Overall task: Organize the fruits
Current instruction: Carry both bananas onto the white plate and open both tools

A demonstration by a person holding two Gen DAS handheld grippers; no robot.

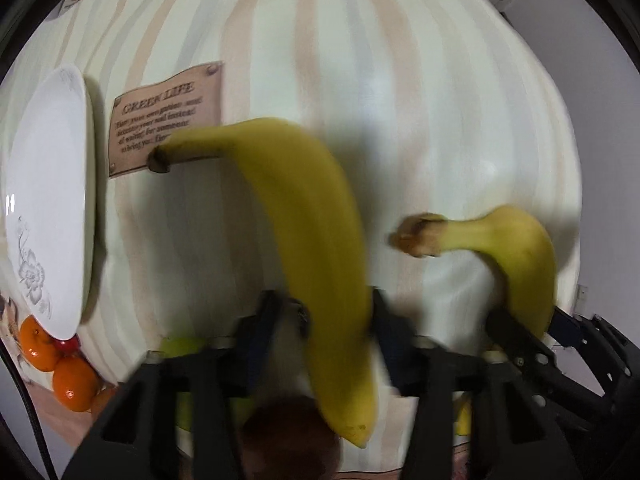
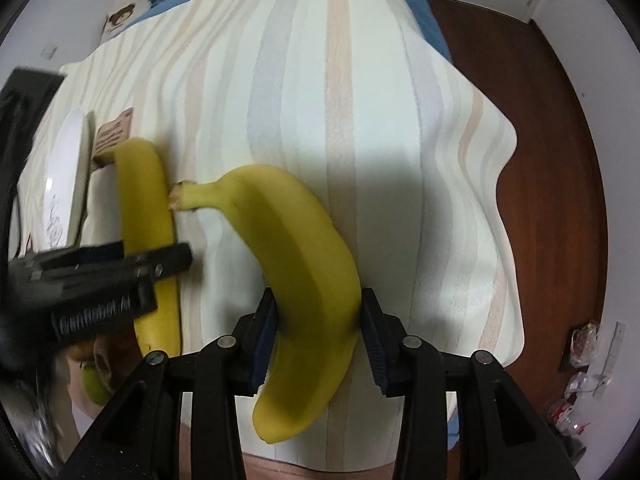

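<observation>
Striped cloth (image 2: 360, 100) in cream, beige and pale grey covers the whole work surface, draped over the edge on the right, with dark reddish wood floor (image 2: 560, 120) and white walls beyond. It has a printed brown "GREEN LIFE" label (image 1: 168, 120) too. A white plate (image 1: 48, 200) with a grey flower pattern sits at the left, and a few oranges (image 1: 60, 364) are bunched by its near rim. Left gripper (image 1: 336, 308) is clamped on a banana (image 1: 304, 240), held above the cloth with the stem over that label. Right gripper (image 2: 316, 312) is clamped on a second banana (image 2: 296, 264), just to the right of the first, stem nearly touching it. Left-wrist view is pretty blurry.
</observation>
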